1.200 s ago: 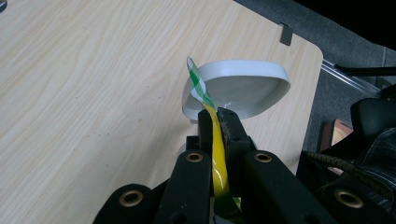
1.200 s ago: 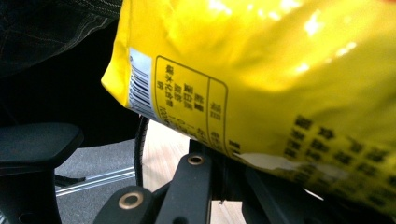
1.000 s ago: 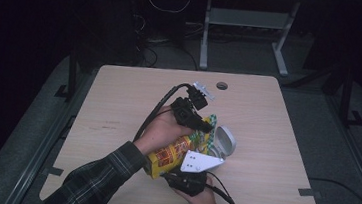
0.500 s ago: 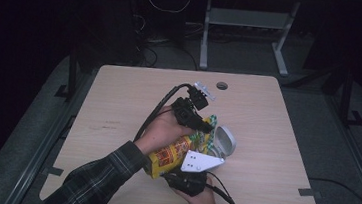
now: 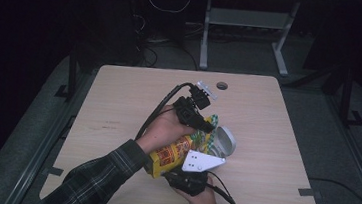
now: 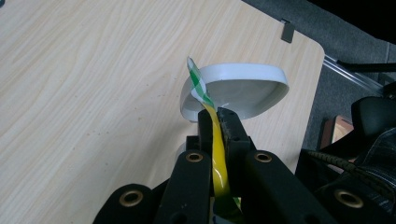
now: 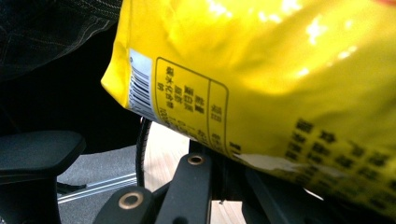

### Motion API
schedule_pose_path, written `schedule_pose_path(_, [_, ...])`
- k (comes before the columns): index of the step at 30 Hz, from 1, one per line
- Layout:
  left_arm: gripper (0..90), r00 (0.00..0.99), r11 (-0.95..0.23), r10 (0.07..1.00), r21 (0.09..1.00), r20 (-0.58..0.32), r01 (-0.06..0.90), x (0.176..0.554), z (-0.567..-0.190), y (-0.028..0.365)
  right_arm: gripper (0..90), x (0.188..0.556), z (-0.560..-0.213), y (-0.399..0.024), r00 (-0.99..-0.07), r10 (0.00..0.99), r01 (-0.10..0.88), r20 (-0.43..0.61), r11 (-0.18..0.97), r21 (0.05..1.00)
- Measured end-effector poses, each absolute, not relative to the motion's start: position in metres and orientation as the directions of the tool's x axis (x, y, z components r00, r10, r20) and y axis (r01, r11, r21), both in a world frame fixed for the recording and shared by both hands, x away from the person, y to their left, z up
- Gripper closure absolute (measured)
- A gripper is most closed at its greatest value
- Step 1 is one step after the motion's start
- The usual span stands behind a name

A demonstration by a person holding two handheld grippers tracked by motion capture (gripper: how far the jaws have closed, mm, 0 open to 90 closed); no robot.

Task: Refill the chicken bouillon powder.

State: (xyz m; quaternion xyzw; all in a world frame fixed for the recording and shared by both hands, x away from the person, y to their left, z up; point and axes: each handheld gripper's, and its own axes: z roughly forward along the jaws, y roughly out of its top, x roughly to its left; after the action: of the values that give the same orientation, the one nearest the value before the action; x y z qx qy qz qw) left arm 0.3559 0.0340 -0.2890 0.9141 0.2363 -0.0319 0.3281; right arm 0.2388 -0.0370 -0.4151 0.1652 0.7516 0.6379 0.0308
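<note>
A yellow snack bag [image 5: 171,154] hangs between my two grippers above the wooden table [image 5: 118,106]. My left gripper [image 5: 202,123] is shut on the bag's top seam. In the left gripper view that seam is a yellow strip [image 6: 218,154] with a green-and-white checked end, clamped edge-on by the left gripper [image 6: 217,117]. A white bowl [image 5: 225,140] lies tilted on its side just past the bag; its hollow [image 6: 238,91] faces the left jaws. My right gripper [image 5: 189,179] holds the bag's bottom edge from below. The printed back of the bag [image 7: 261,70] hides the right gripper's [image 7: 220,158] tips.
A round cable hole [image 5: 221,86] sits near the table's far edge. Grey carpet and a metal frame [image 5: 211,29] lie beyond it. Black chair parts [image 7: 37,144] show low in the right gripper view.
</note>
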Motion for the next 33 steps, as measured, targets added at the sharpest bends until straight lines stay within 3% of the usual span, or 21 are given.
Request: schedule_pose_path(33, [89.8, 0.885, -0.676, 0.415, 0.580, -0.211, 0.455, 0.3560, -0.2891, 0.0333, 90.0, 0.2384, -0.4149, -0.0367, -0.943, 0.290, 0.208, 0.163, 0.131, 0.969])
